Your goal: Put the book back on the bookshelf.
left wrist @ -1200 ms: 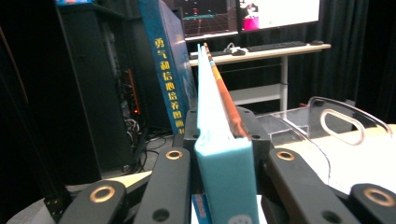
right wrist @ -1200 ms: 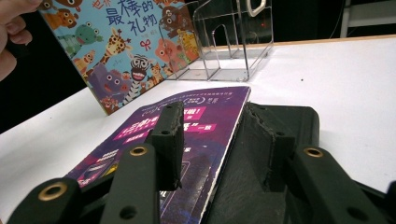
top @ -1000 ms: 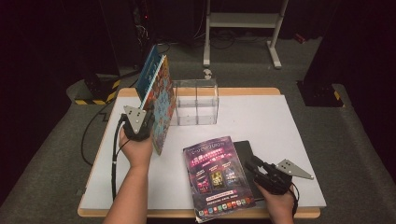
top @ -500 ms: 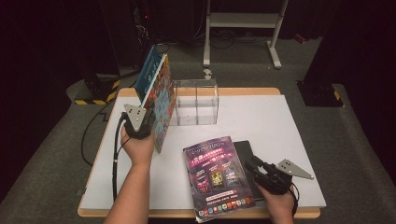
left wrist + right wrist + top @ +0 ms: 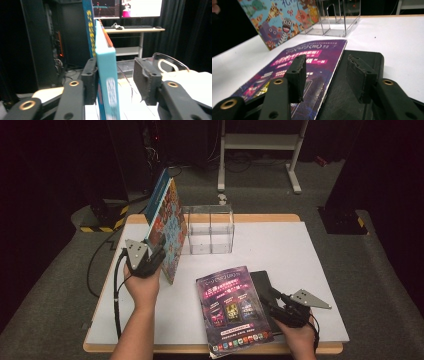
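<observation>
A colourful picture book (image 5: 170, 222) stands upright on the white table (image 5: 300, 255), its teal spine (image 5: 106, 65) between the jaws of my left gripper (image 5: 158, 255). Those jaws have just been opening. One pad (image 5: 90, 75) lies against the book and the other (image 5: 145, 77) stands apart. A purple magazine (image 5: 232, 310) lies flat at the front, partly over a black board (image 5: 262, 281). My right gripper (image 5: 267, 299) straddles the magazine's right edge (image 5: 332, 75). Its jaws have just been opening, and the pads (image 5: 296, 75) are clear of the magazine.
A second, blue book (image 5: 159, 195) leans behind the picture book. A clear acrylic holder (image 5: 210, 227) stands just right of the books near the table's far edge. Beyond the table are a metal stand (image 5: 260, 142) and dark floor with cables.
The left hand has slid a little toward the near edge and its jaws have spread off the upright book. The right hand stays where it was.
</observation>
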### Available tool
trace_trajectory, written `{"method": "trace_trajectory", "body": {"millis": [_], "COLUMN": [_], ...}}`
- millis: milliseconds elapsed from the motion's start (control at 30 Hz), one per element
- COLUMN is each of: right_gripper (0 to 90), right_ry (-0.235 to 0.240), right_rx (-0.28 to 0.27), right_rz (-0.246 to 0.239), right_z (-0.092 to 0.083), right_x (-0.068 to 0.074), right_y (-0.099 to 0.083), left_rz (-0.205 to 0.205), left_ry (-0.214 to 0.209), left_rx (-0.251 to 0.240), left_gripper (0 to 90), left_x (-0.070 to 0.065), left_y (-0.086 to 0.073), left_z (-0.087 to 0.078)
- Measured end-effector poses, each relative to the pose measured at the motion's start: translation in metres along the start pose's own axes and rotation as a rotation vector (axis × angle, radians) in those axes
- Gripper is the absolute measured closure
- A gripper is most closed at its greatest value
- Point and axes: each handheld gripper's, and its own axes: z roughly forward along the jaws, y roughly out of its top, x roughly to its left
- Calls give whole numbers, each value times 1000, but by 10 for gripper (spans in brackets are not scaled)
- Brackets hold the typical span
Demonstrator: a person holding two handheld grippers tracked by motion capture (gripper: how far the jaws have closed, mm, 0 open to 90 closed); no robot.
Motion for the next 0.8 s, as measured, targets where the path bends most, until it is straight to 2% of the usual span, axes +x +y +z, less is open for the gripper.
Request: {"method": "trace_trajectory", "body": {"millis": [133,233,333,400,467,600,800], "right_gripper": [464,447,436,425,416,408,408], "right_ry": [-10,-21,-36,-44,-48,-61,-65], "right_rx": [37,57,82,95,106,124,159], "right_rz": [-19,-30,-45,-48,-47,-55,-69], "right_z": [3,4,4,4,3,4,7], "right_x": [1,2,2,1,0,-2,-2], "right_y": [0,0,1,1,1,1,-2], "left_rz": [-7,-19,-49,-56,-79,-120,-205], "left_ry": [-20,-49,-105,-148,-186,-279,-423], "left_rx": [21,55,91,129,171,274,440], "left_gripper": [479,443,412,419,411,390,329], "left_x": [4,7,9,8,5,-9,-42], "left_y": [-9,-19,-32,-41,-54,-78,-111], "left_z": [-15,-27,-38,-42,-47,-49,-39]}}
